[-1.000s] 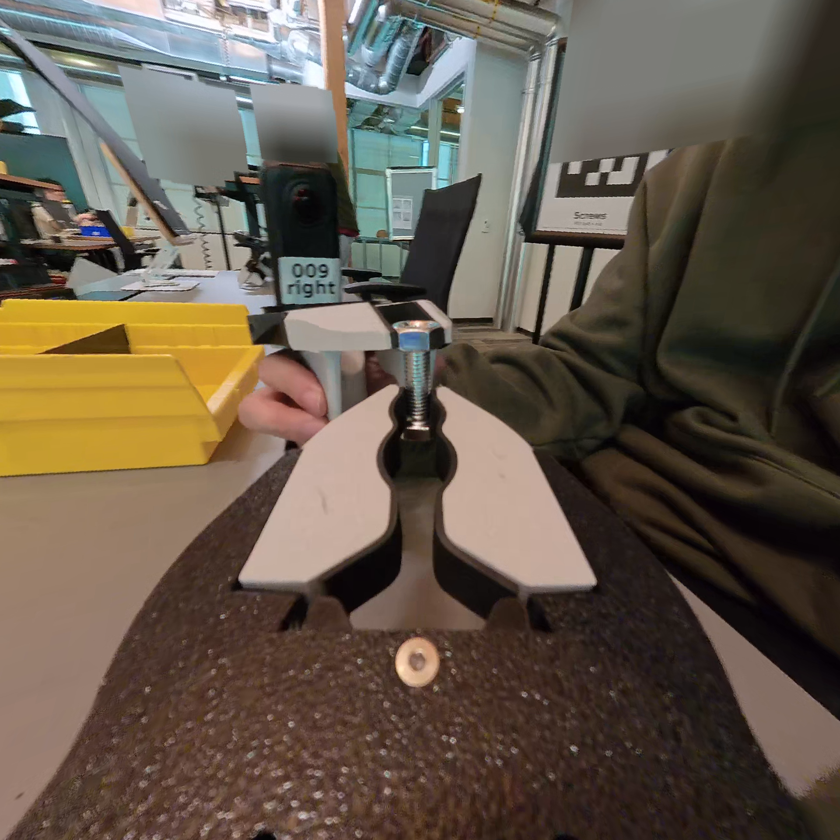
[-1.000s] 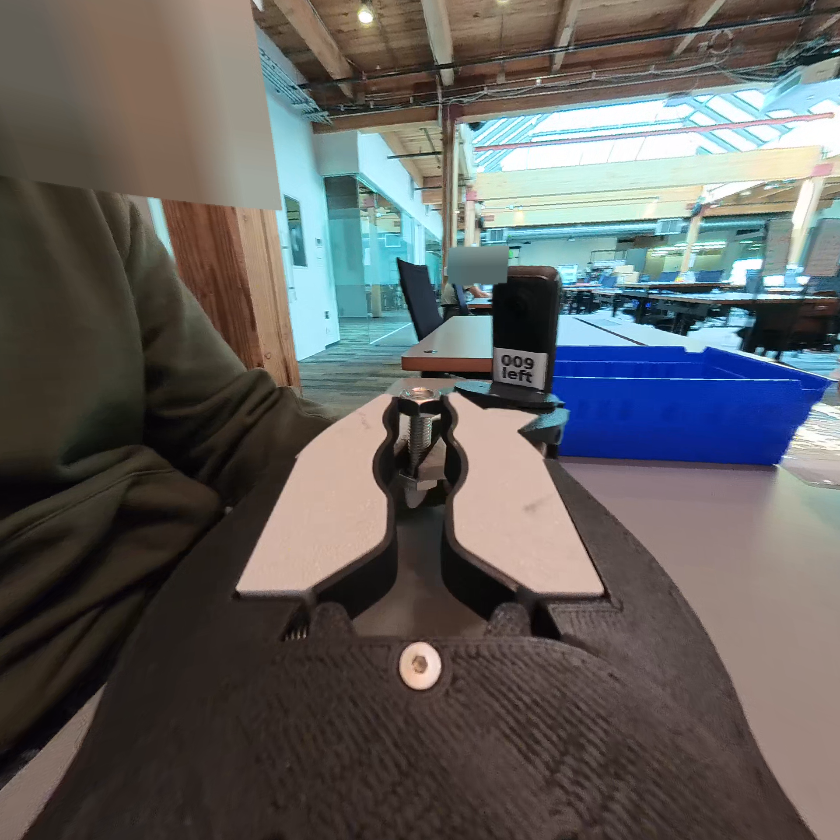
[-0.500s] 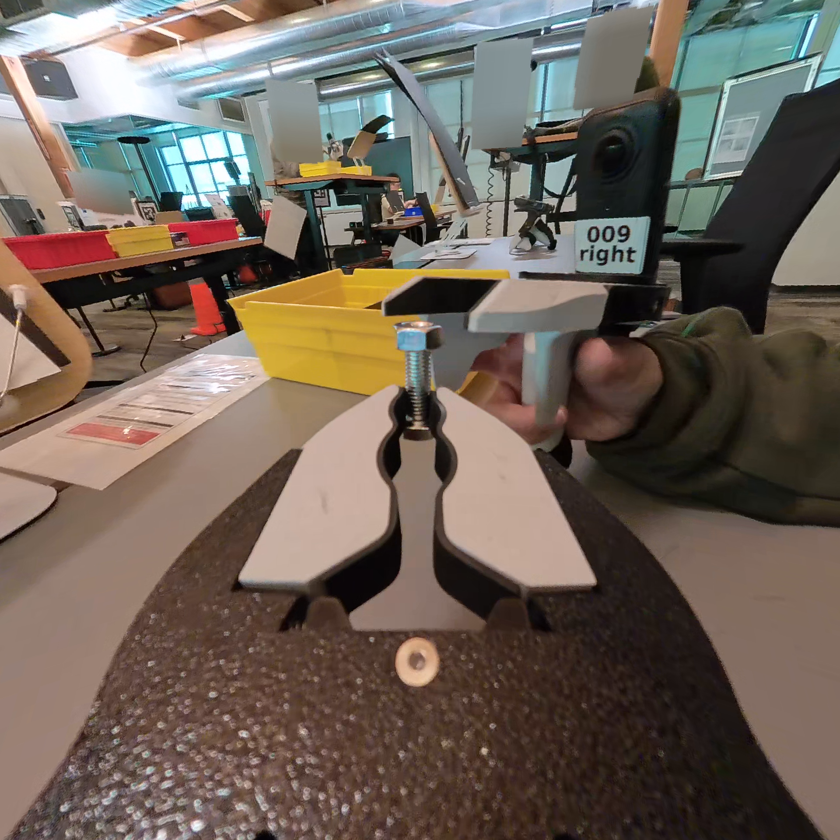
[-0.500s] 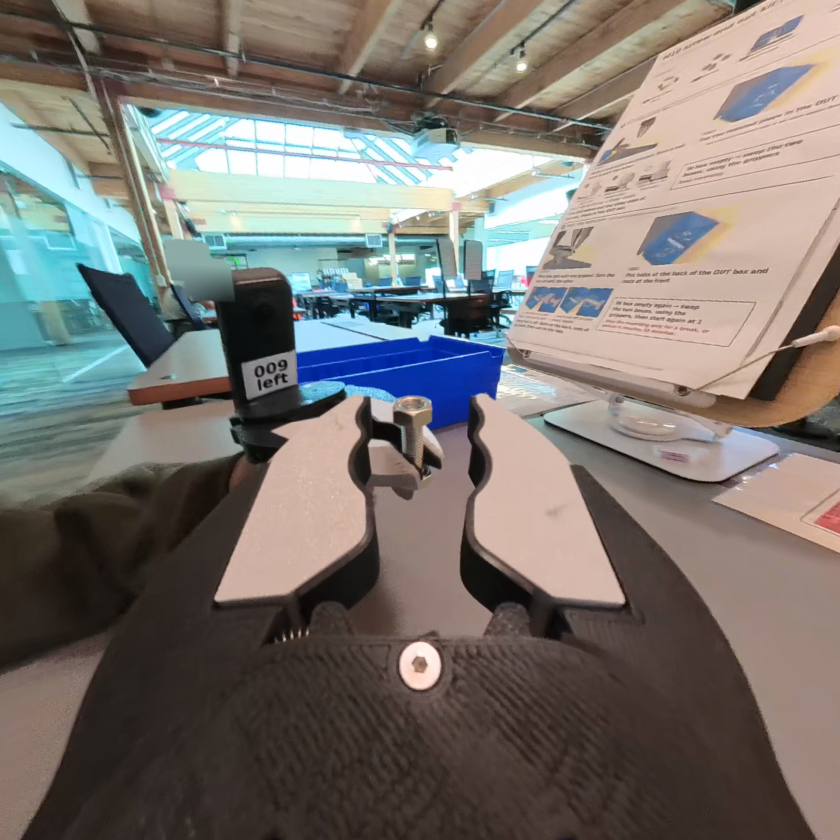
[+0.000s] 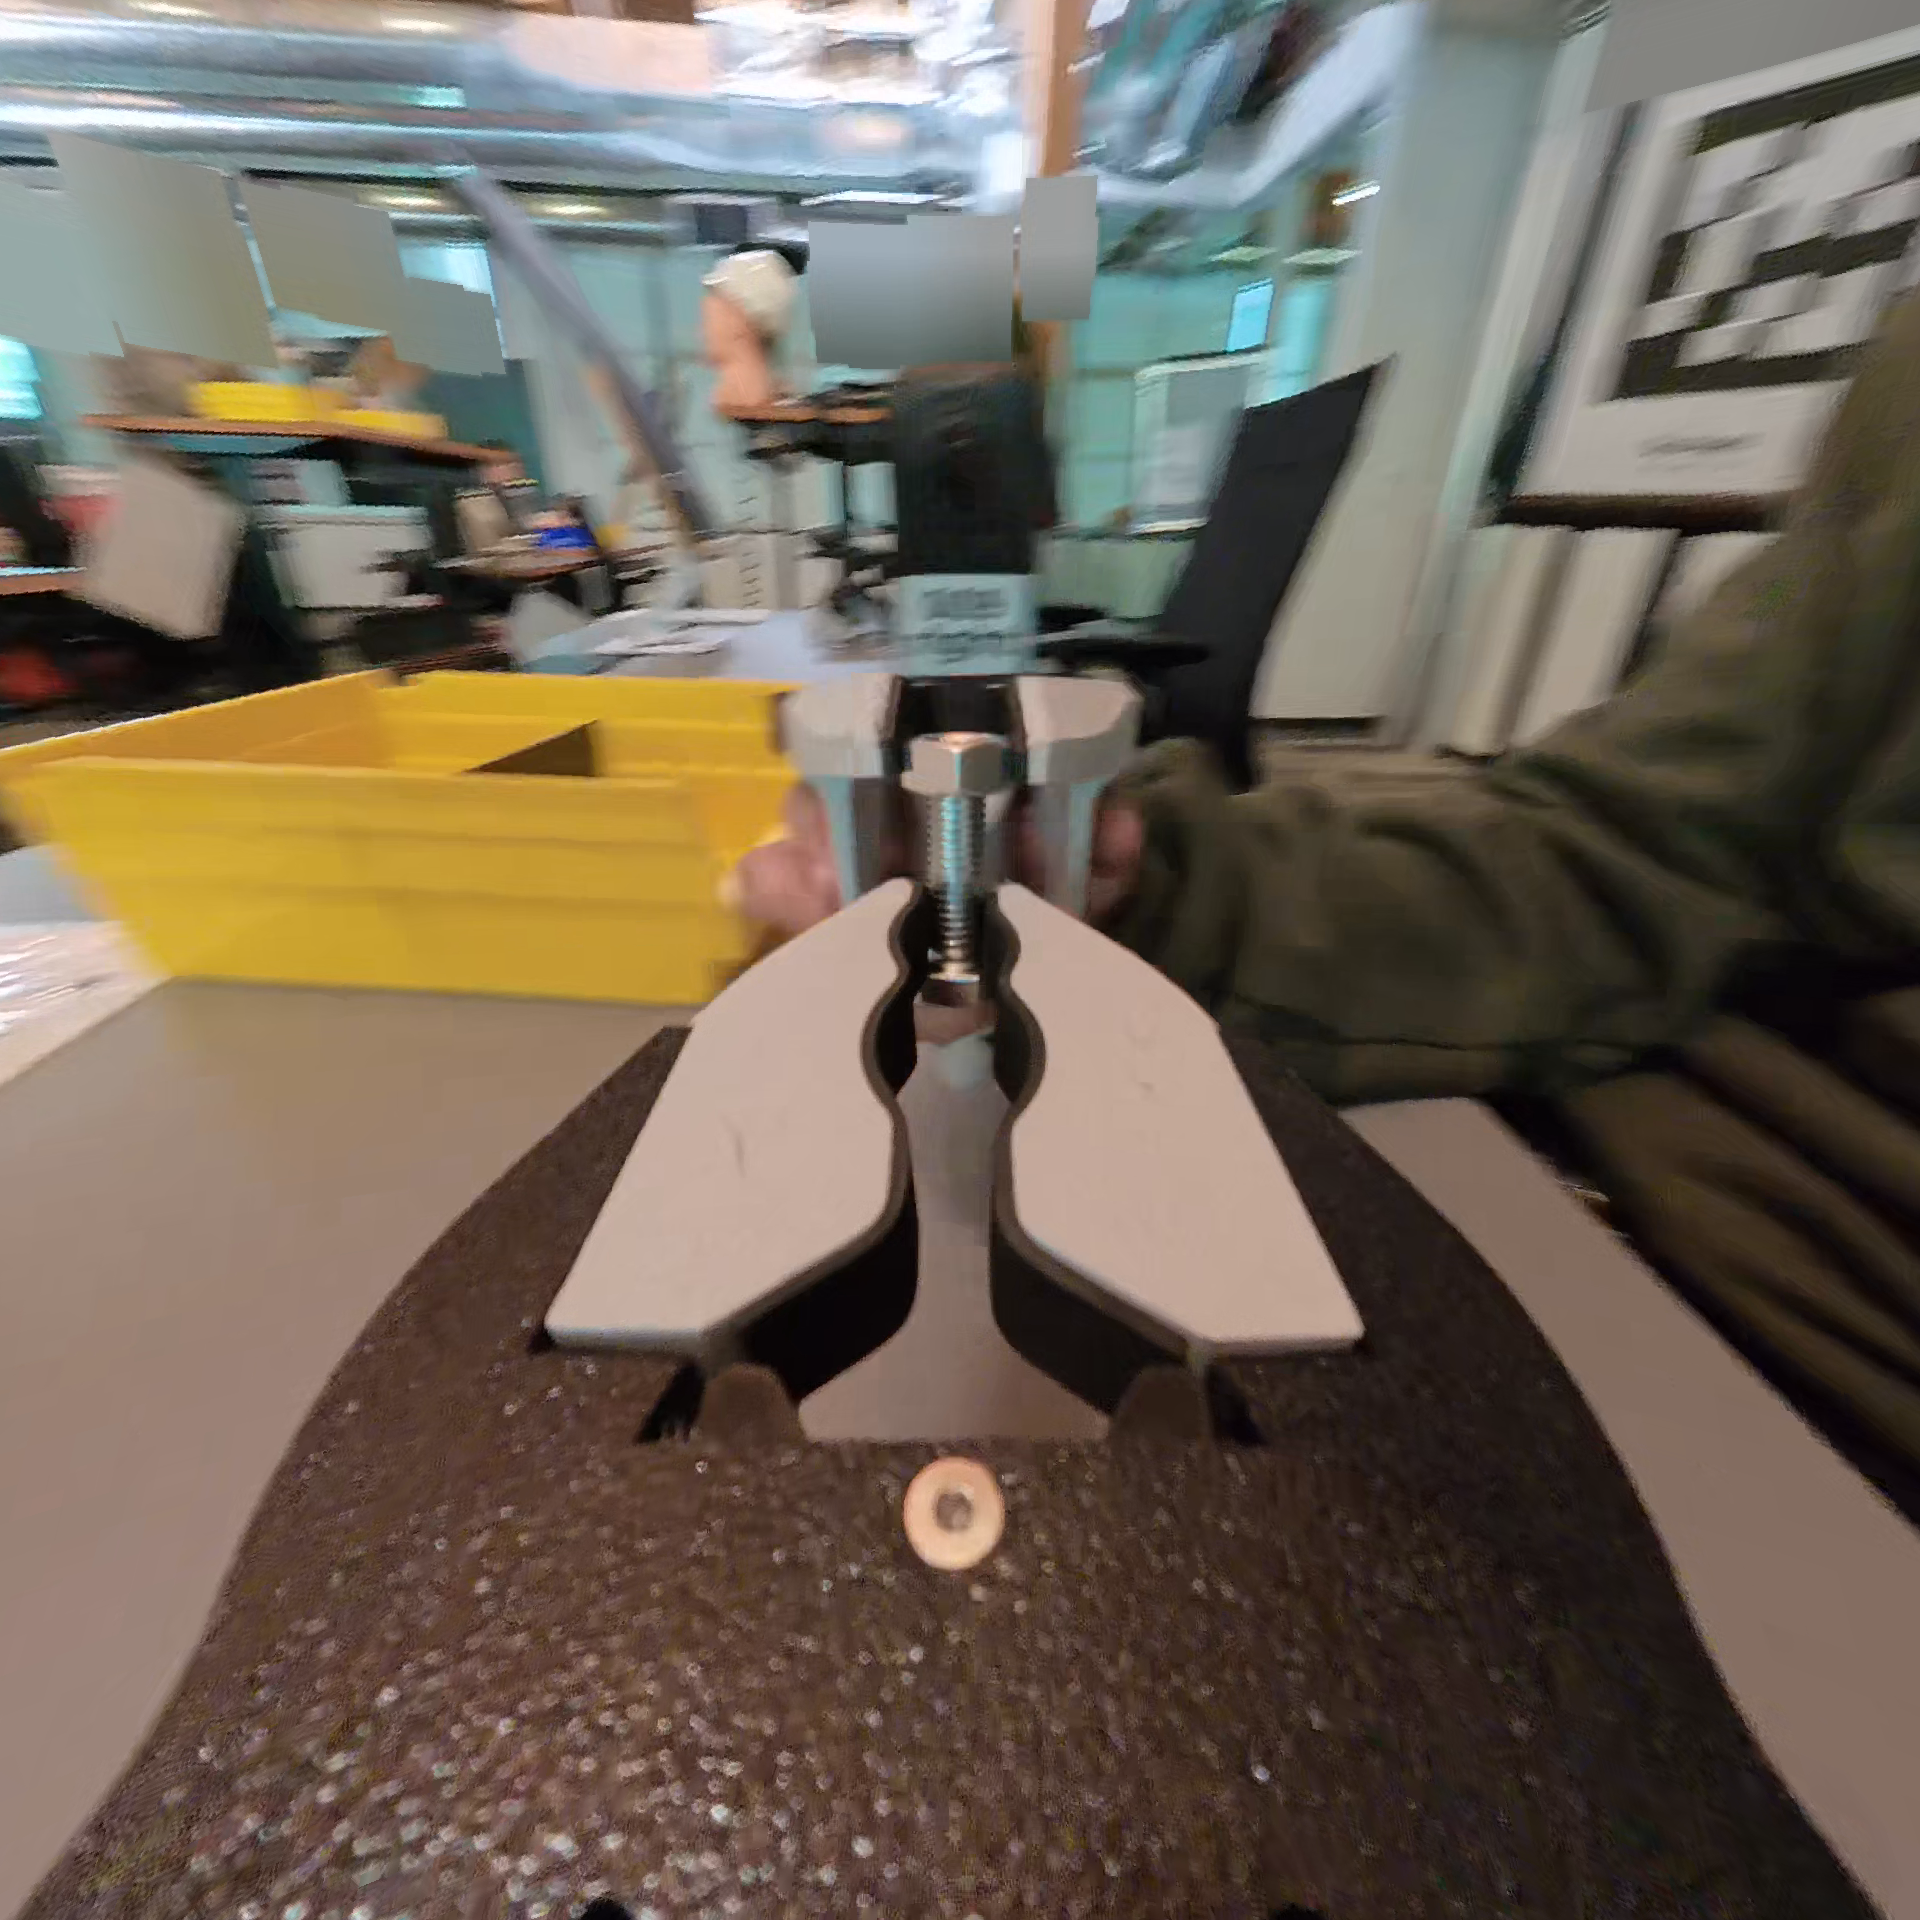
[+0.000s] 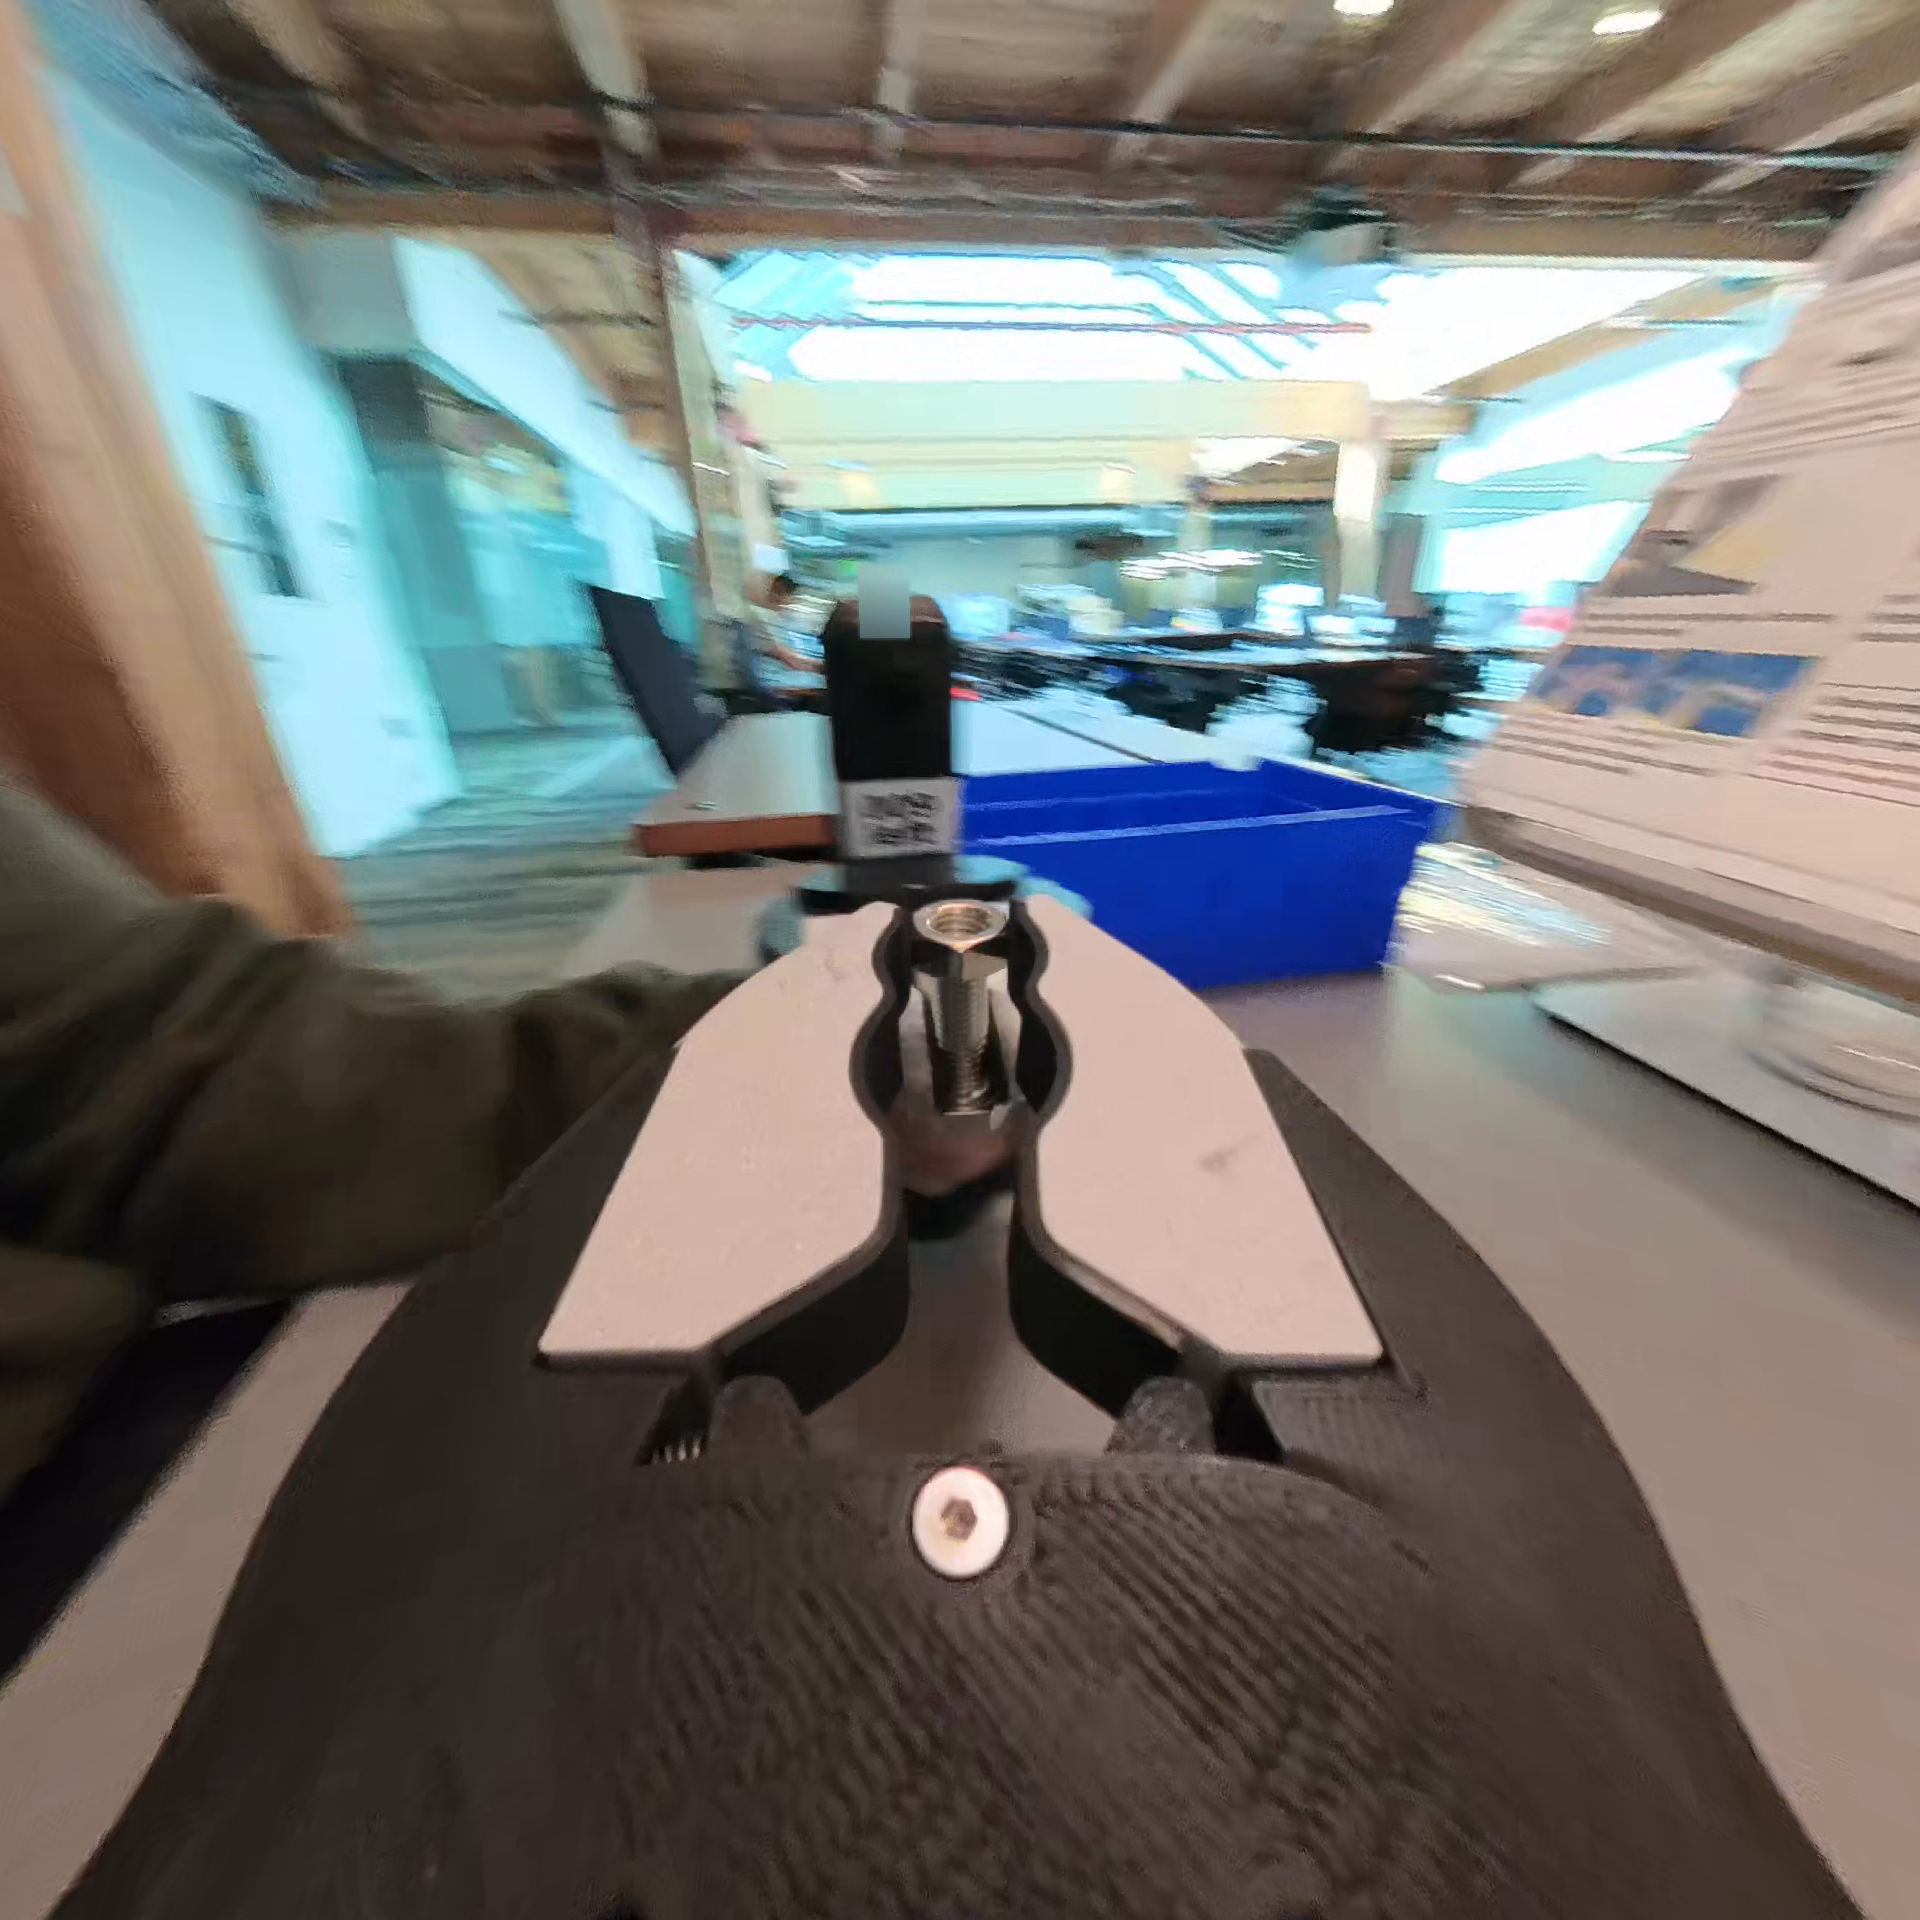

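On the grey tabletop: yellow bin at 10 o'clock, left wrist view; blue bin at 1 o'clock, right wrist view. Left gripper pinching upright bolt by its threads. Right gripper pinching nut on that bolt, dead centre.

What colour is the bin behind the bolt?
Yellow bin, clearest in the left wrist view, behind the bolt.

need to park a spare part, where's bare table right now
Bare table in front of the yellow bin; more between the blue bin and the paper stand. Crowded at centre: left gripper and right gripper meet at the bolt, sleeve alongside.
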`<state>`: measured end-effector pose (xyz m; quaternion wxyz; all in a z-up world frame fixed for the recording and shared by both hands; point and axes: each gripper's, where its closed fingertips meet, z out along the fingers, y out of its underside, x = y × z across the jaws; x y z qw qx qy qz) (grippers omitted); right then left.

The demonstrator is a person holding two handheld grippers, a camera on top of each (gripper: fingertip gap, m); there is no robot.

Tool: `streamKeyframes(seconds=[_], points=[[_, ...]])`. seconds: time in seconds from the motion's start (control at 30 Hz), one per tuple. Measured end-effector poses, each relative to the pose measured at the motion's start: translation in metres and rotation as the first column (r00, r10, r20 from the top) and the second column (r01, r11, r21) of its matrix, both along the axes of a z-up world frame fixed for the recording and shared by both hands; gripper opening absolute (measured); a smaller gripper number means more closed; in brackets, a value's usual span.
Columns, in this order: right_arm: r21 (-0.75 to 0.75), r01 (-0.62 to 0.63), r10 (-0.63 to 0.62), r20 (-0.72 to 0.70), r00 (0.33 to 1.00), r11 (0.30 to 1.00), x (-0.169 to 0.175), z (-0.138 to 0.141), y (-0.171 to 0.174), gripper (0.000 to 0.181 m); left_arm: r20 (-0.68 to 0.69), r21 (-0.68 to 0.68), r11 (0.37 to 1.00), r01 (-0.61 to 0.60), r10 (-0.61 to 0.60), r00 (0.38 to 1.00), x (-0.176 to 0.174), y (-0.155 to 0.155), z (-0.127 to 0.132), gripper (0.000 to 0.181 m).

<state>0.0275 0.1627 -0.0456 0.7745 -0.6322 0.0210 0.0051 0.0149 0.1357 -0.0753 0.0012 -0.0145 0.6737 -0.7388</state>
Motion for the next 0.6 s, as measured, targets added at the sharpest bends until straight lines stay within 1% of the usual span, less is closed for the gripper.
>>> streamKeyframes(seconds=[0.03,0.1,0.17,0.2,0.23,0.3,0.37,0.4,0.43,0.47,0.53,0.6], points=[[0.017,-0.109,0.109,-0.004,0.994,0.994,-0.014,0.003,-0.002,0.018,0.002,-0.011,0.997,0.082,-0.082,0.997,-0.013,-0.002,0.002,0.009],[0.018,-0.257,0.256,0.025,0.966,0.966,-0.037,0.006,-0.006,0.018,0.007,-0.016,0.977,0.214,-0.214,0.977,-0.034,-0.005,0.003,0.009],[0.006,-0.353,0.352,0.048,0.935,0.936,-0.053,0.006,-0.008,0.018,-0.011,-0.022,0.952,0.304,-0.305,0.952,-0.047,-0.006,0.003,0.009],[0.006,-0.378,0.378,0.051,0.925,0.926,-0.057,0.006,-0.009,0.018,-0.016,-0.019,0.947,0.319,-0.320,0.947,-0.049,-0.006,0.002,0.009],[0.005,-0.392,0.392,0.047,0.919,0.920,-0.059,0.005,-0.009,0.018,-0.006,-0.013,0.954,0.298,-0.298,0.954,-0.046,-0.007,0.001,0.009],[0.013,-0.347,0.347,0.022,0.938,0.938,-0.050,0.004,-0.009,0.018,-0.001,0.003,0.975,0.221,-0.221,0.975,-0.034,-0.007,-0.001,0.009],[0.013,-0.244,0.244,0.018,0.970,0.970,-0.036,0.000,-0.009,0.018,-0.001,0.020,0.992,0.123,-0.123,0.992,-0.019,-0.007,-0.004,0.009],[0.011,-0.168,0.167,0.025,0.986,0.986,-0.026,-0.001,-0.008,0.021,0.004,0.024,0.996,0.085,-0.085,0.996,-0.013,-0.006,-0.005,0.009],[0.012,-0.092,0.092,0.019,0.996,0.996,-0.015,-0.002,-0.007,0.034,0.013,0.027,0.999,0.033,-0.034,0.999,-0.006,-0.006,-0.005,0.009],[-0.003,-0.055,0.055,0.009,0.998,0.998,-0.009,-0.004,-0.007,0.038,0.027,0.031,0.999,-0.045,0.044,0.999,0.004,-0.004,-0.005,0.009],[-0.025,0.026,-0.027,-0.027,0.999,0.999,0.005,-0.006,-0.004,0.047,0.057,0.058,0.979,-0.195,0.192,0.980,0.025,0.000,-0.009,0.009],[-0.021,0.136,-0.137,-0.041,0.990,0.990,0.018,-0.006,-0.001,0.046,0.121,0.089,0.931,-0.355,0.343,0.931,0.044,0.007,-0.012,0.009]])
